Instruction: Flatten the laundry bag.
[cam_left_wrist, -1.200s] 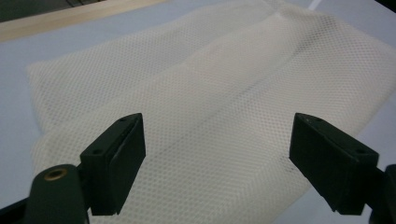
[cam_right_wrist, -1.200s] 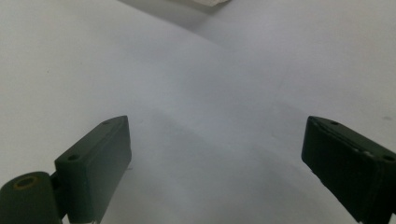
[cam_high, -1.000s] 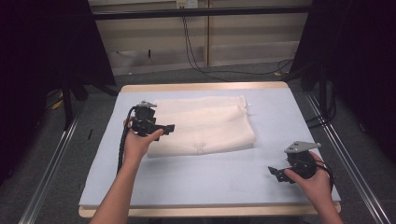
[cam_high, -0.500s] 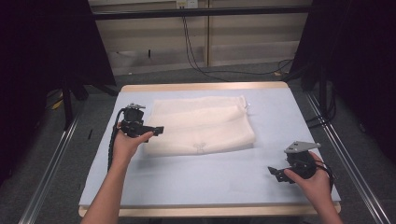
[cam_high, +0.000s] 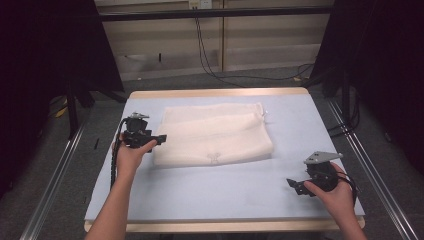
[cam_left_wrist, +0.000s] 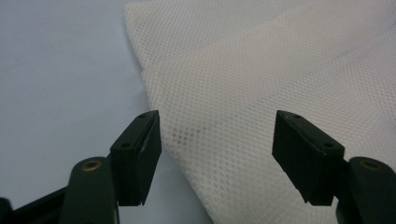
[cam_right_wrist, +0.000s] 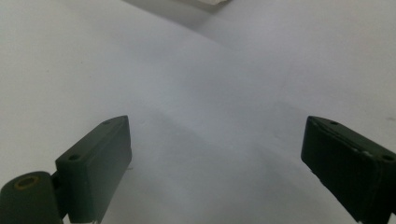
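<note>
White mesh cloth (cam_high: 215, 134) unmoved; left hand-held gripper (cam_high: 161, 138) shifted leftward, jaws closing.

- High view sat above the person's edge of the pale blue padded table (cam_high: 200, 195), faced forward and down, far enough back to take in the whole top, the grey floor and the beige wall panels (cam_high: 270, 30) behind.
- Left gripper view rode on the left black two-jaw gripper (cam_left_wrist: 217, 154), looked along its jaws, very close over the folded white mesh cloth (cam_left_wrist: 280, 70) at its left edge.
- Right gripper view rode on the right black two-jaw gripper (cam_right_wrist: 215, 172), low and close over bare table cover.
- Shared: the cloth (cam_high: 215, 132) in high and left views; a white corner at the right view's top edge, possibly the same cloth.
</note>
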